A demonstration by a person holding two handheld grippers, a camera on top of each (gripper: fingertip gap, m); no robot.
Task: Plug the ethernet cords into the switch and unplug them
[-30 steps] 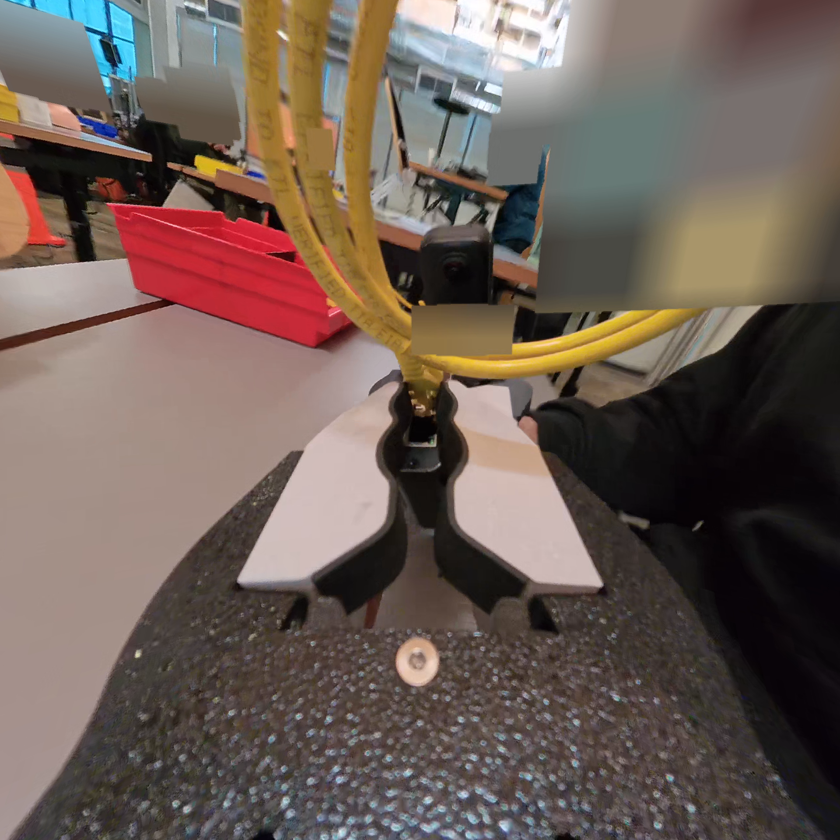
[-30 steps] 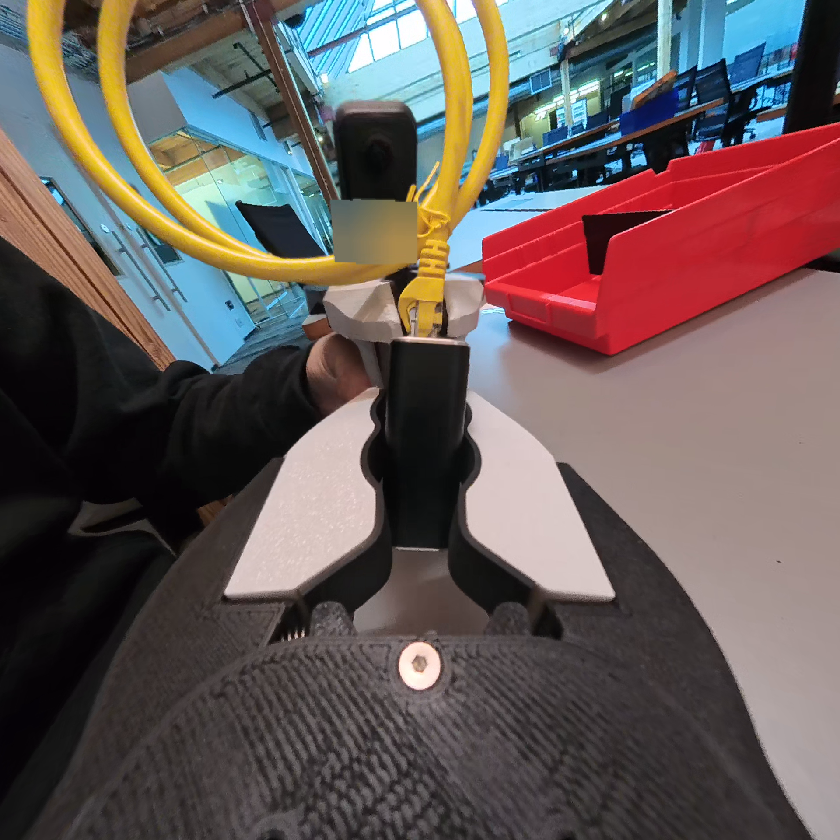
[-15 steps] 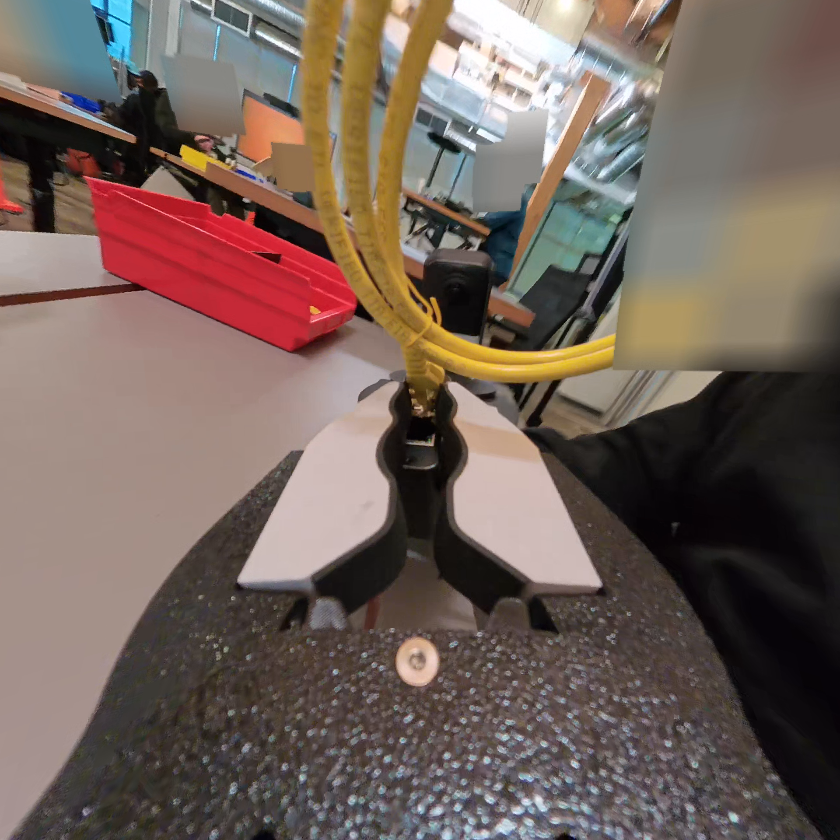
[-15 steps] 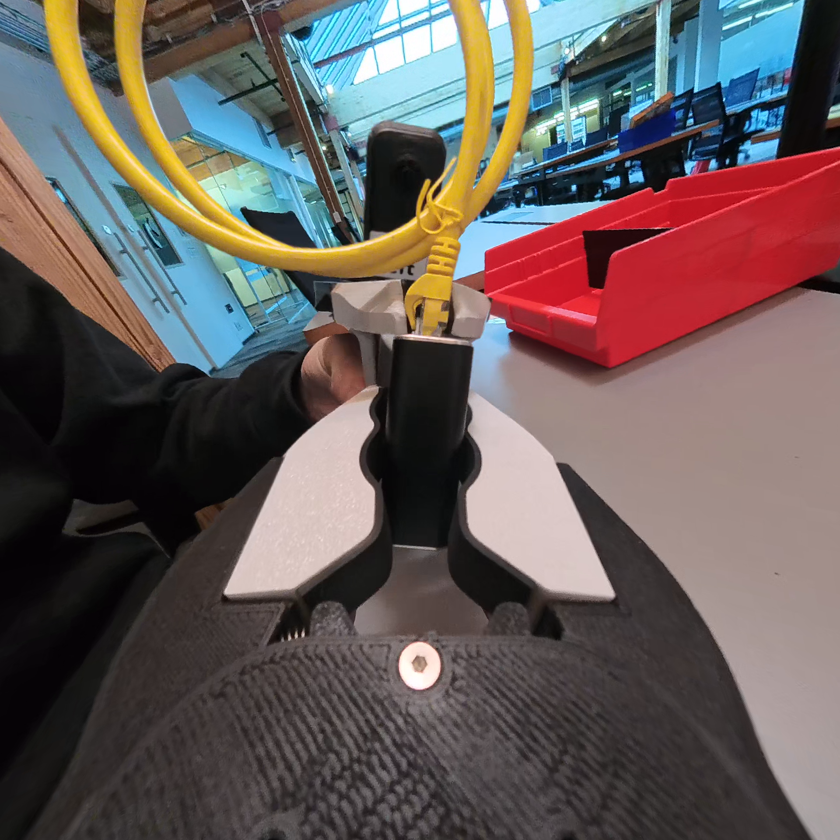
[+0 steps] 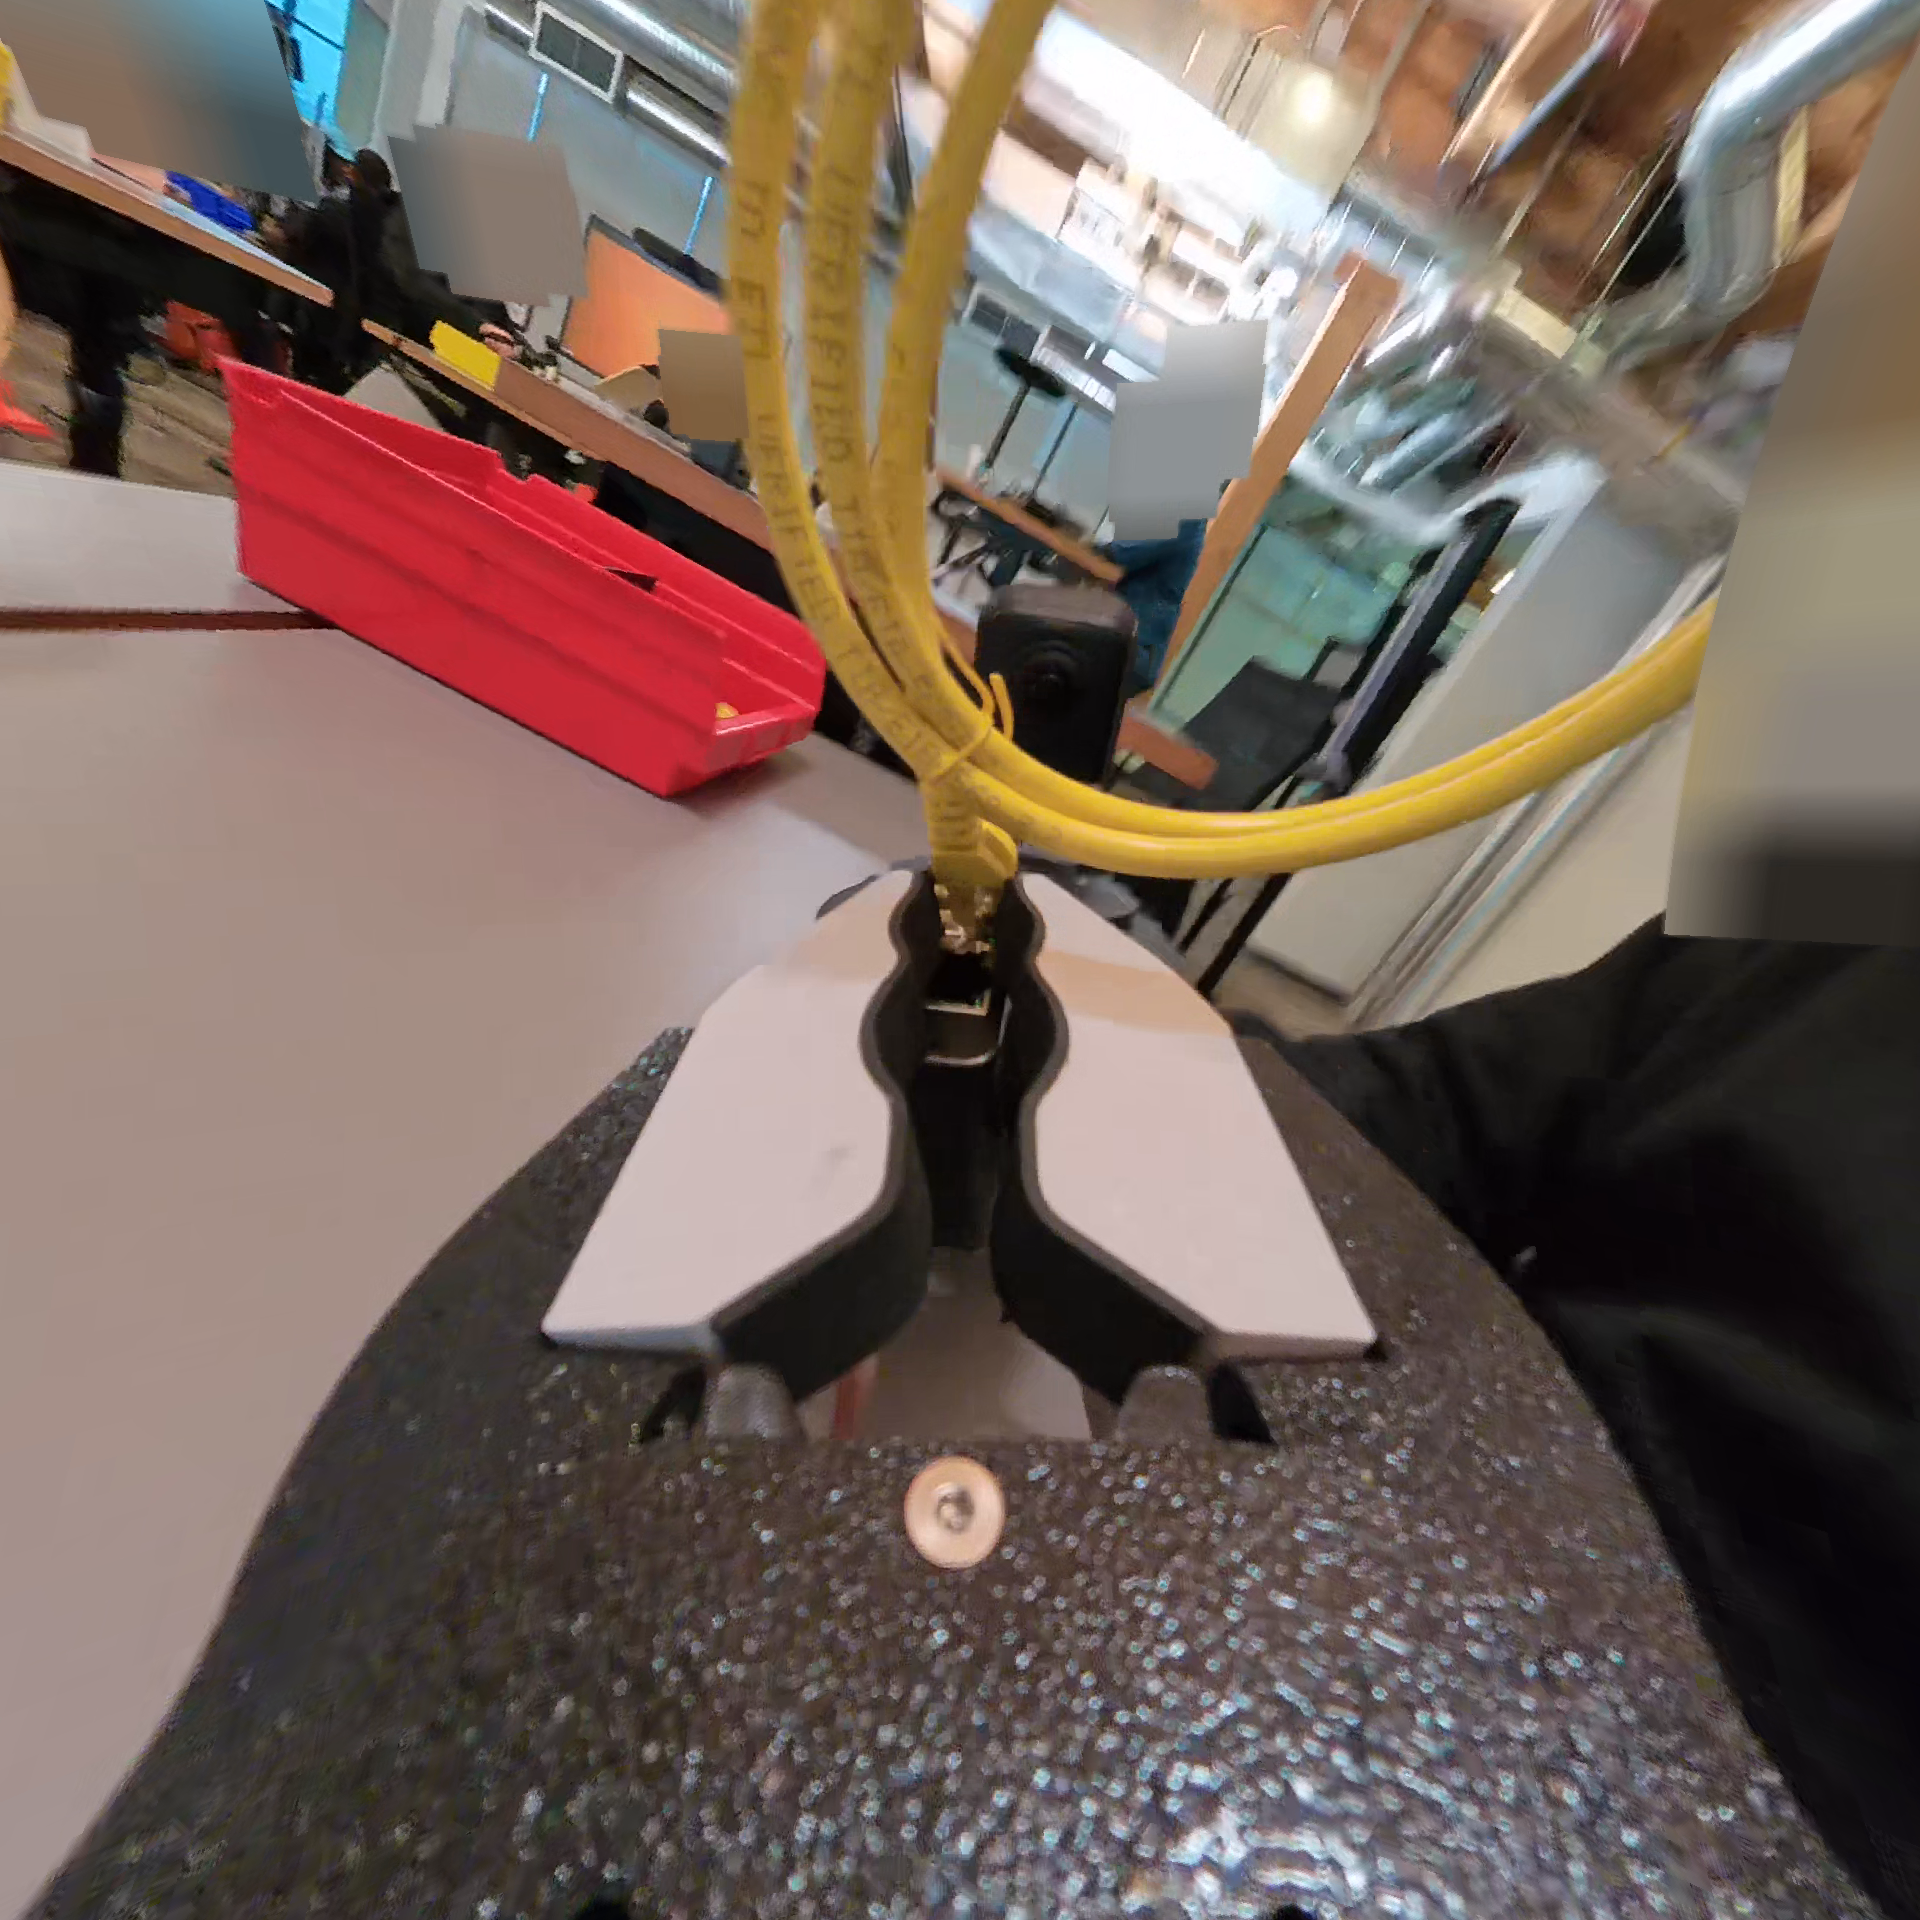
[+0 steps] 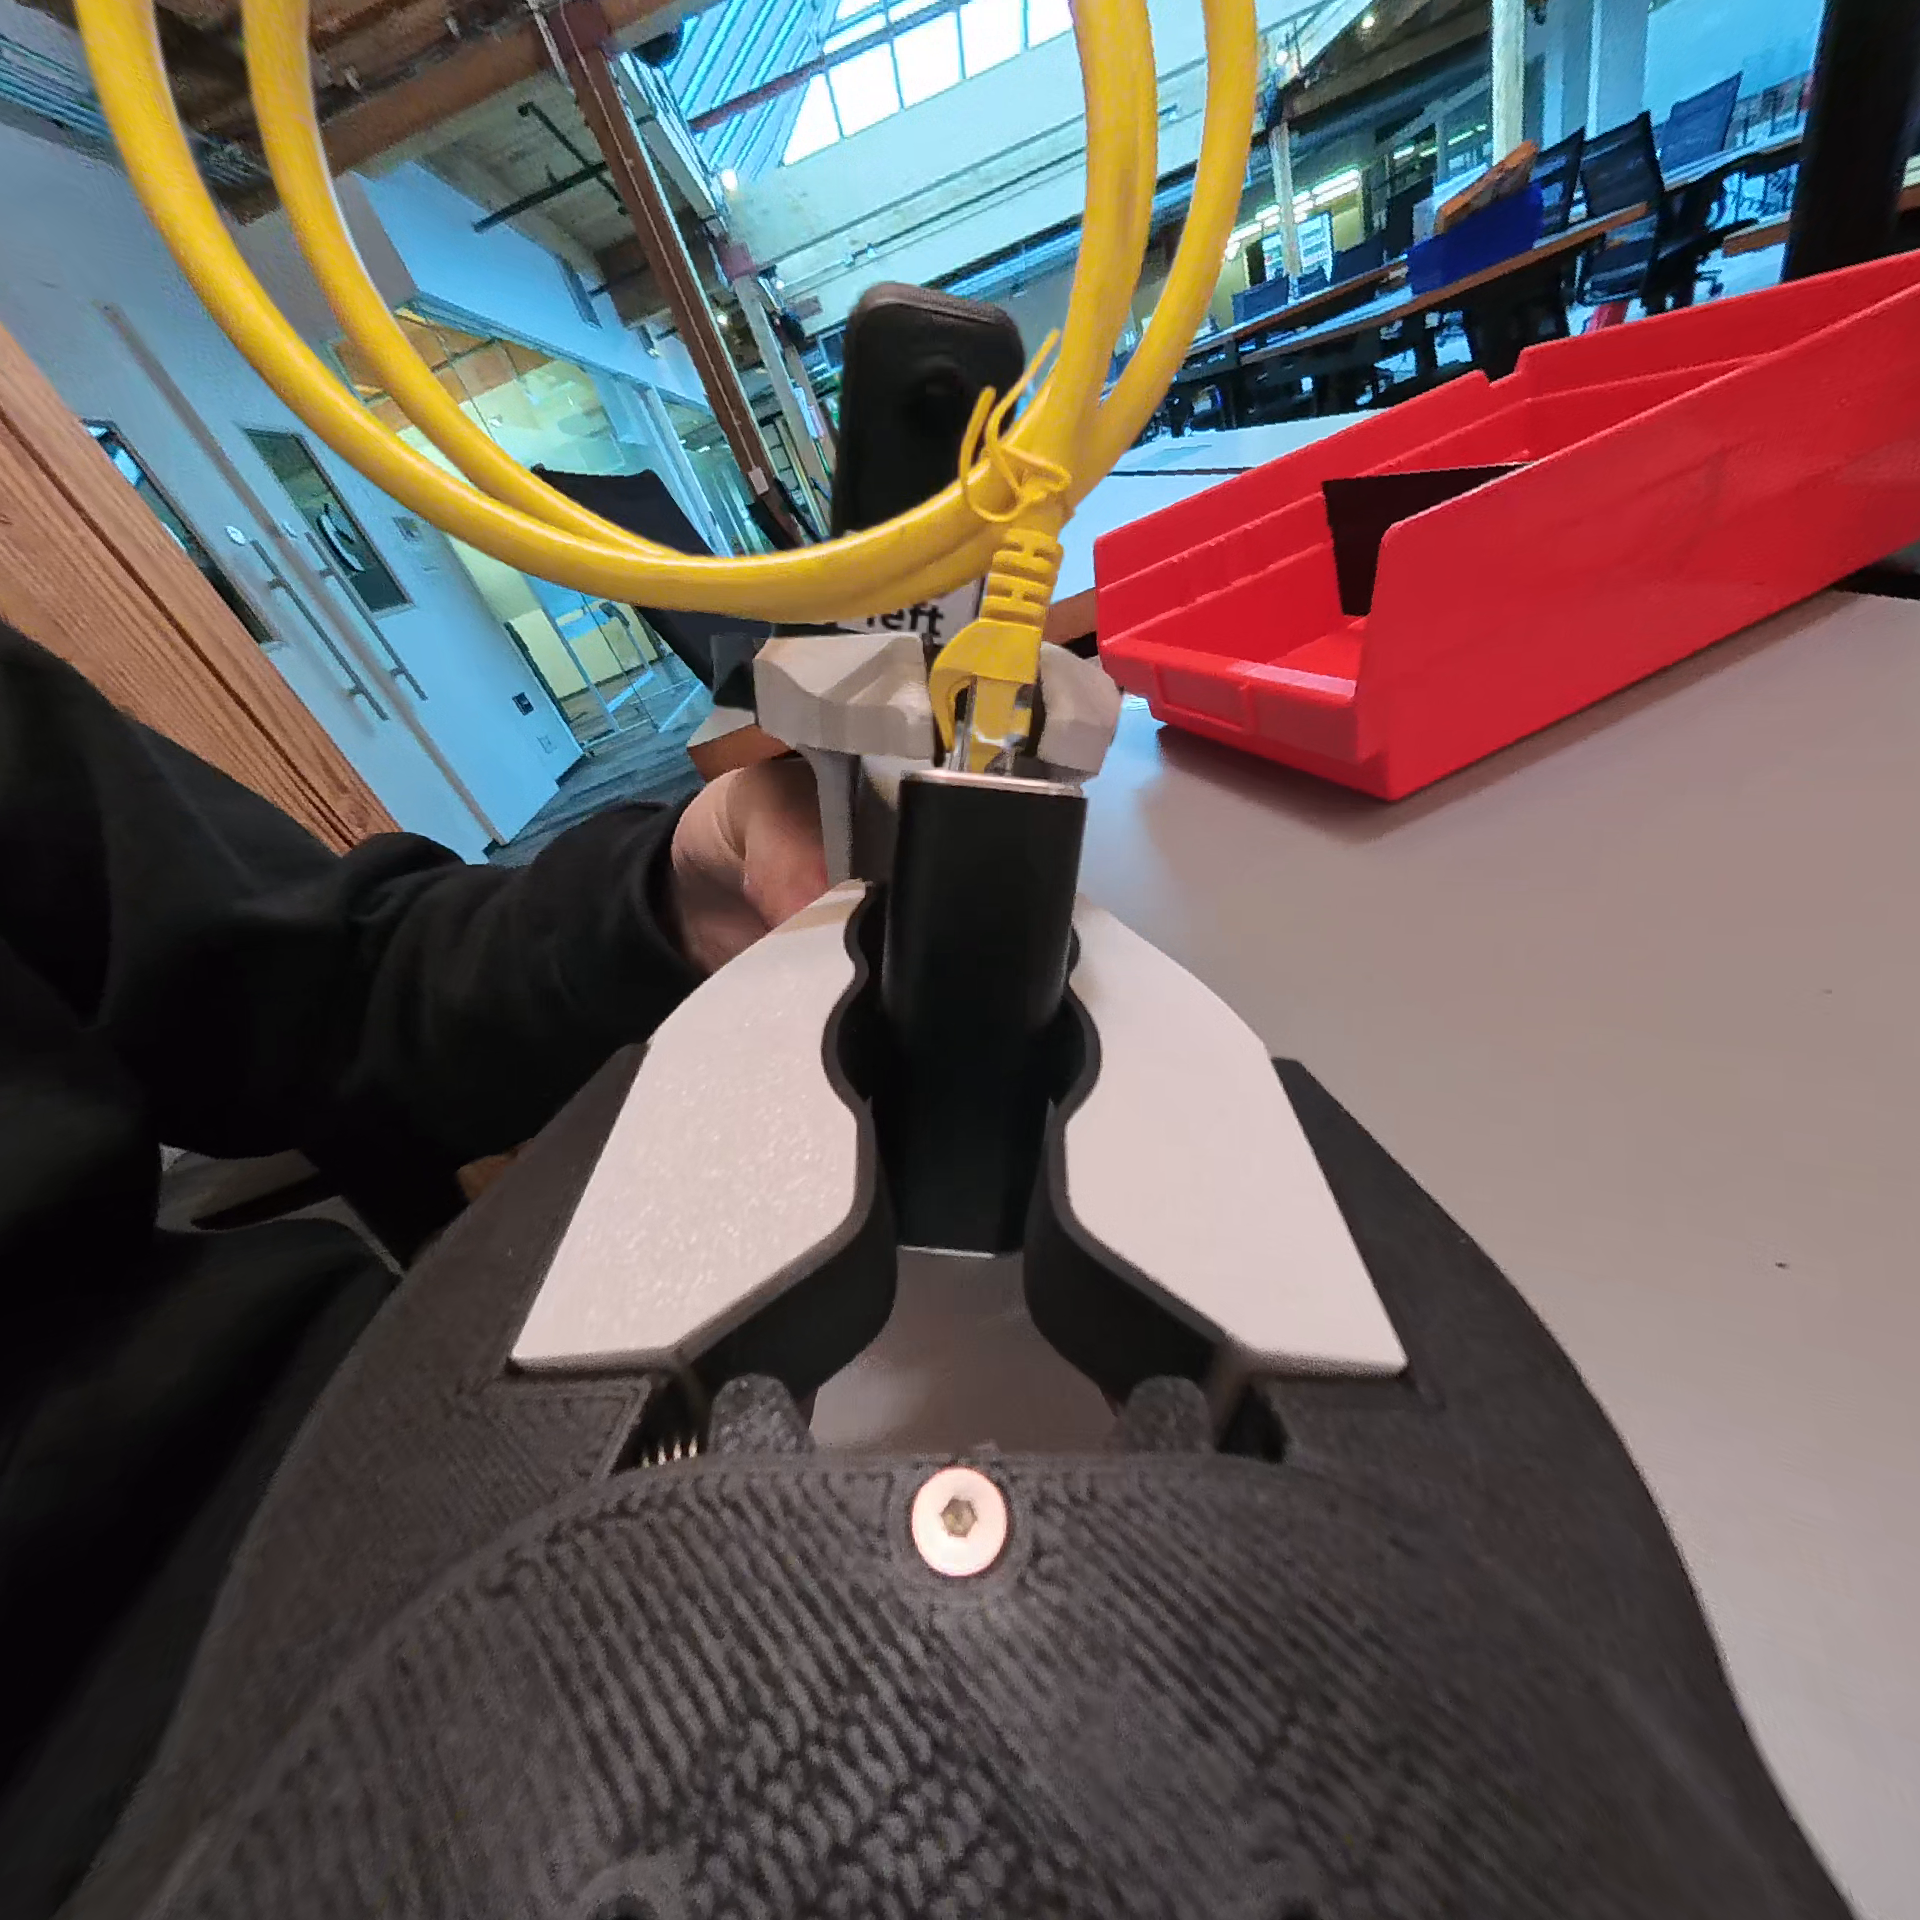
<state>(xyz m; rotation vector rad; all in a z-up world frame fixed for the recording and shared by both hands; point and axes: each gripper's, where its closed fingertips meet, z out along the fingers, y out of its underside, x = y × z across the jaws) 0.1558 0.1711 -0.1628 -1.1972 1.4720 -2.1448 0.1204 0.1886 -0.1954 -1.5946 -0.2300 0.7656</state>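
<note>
Textured black housing fills the bottom of both wrist views. In the left wrist view, the left claw (image 5: 971, 914) sits at frame centre, its grey fingers (image 5: 769, 1132) drawn nearly together on the yellow connector (image 5: 964, 847) of the ethernet cord (image 5: 1247, 821), pinched at the very tips. Behind the connector, in the narrow gap between the fingers, a small dark end of the switch (image 5: 961, 1029) shows; whether the plug is seated in a port cannot be told. From the connector the yellow cord rises in several strands to the top centre of the frame and sweeps off to the right edge, bound by a thin yellow tie just above the plug. A black sleeve (image 5: 1558, 1195) fills the right side.

In the right wrist view, the right claw (image 6: 971, 987) at centre is closed partway on the black switch (image 6: 977, 987), which stands upright between its fingers. Just beyond the switch's top the yellow connector (image 6: 997, 665) meets it, held by the other claw's grey tips, with a hand (image 6: 738, 862) to their left.

Grey table (image 6: 1507, 1039) stretches along the right of this view, and a red bin (image 6: 1455, 644) rests on it farther back at upper right; in the left wrist view the same bin (image 5: 499, 582) lies at upper left
</note>
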